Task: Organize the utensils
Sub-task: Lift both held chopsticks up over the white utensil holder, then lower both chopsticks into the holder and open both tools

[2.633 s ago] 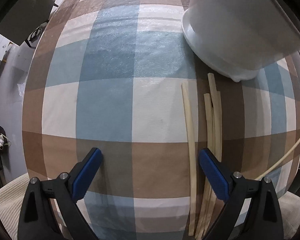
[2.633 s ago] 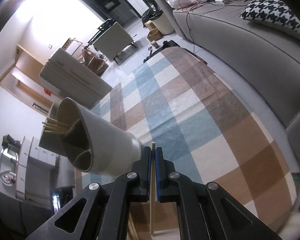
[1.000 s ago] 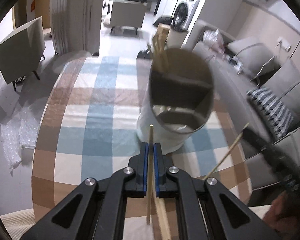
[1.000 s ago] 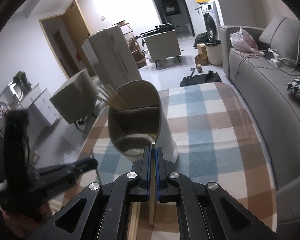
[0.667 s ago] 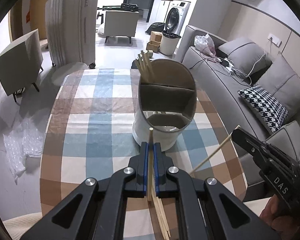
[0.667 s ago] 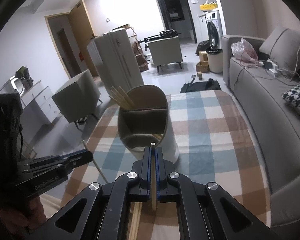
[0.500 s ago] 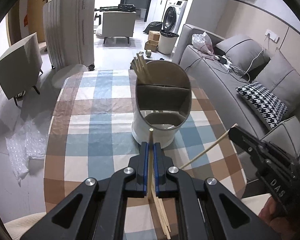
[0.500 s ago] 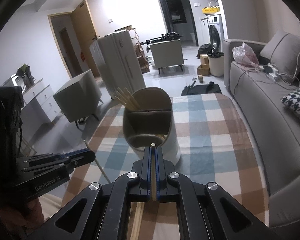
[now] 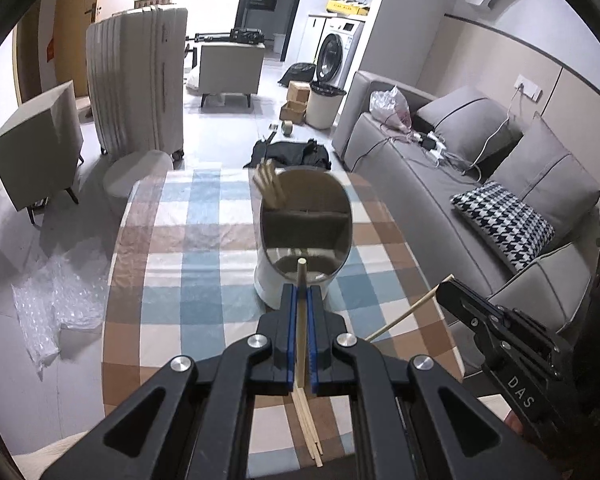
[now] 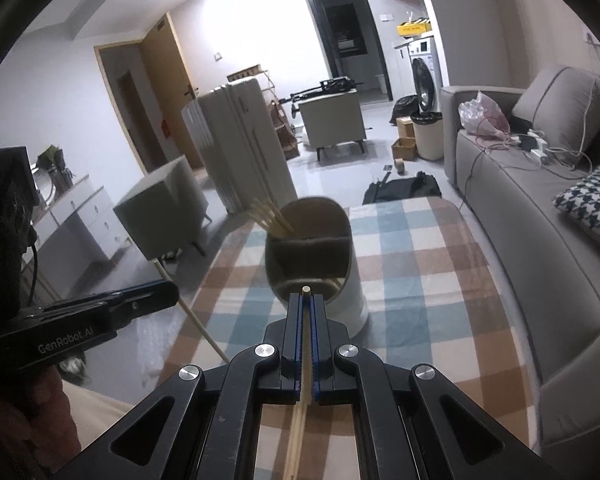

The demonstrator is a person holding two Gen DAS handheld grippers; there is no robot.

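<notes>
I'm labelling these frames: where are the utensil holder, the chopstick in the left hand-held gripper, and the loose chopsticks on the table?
utensil holder (image 9: 276,284), left wrist view, white outer wall.
held chopstick (image 9: 301,276), left wrist view, upper shaft.
loose chopsticks (image 9: 310,432), left wrist view, mid-shafts.

Place: a home living room
Right side: grey sofa (image 9: 440,184) with a houndstooth cushion (image 9: 504,224)
Upper middle: washing machine (image 9: 334,58)
Upper left: big suitcase (image 9: 140,84)
Centre: checked tabletop (image 9: 204,248)

Beyond table's (image 9: 172,320) far edge: upright white suitcase (image 9: 138,84), grey armchair (image 9: 230,68), washing machine (image 9: 338,56). Right of table: grey sofa (image 9: 440,184) with houndstooth cushion (image 9: 504,220). Bubble wrap (image 9: 56,300) on floor, left side.
</notes>
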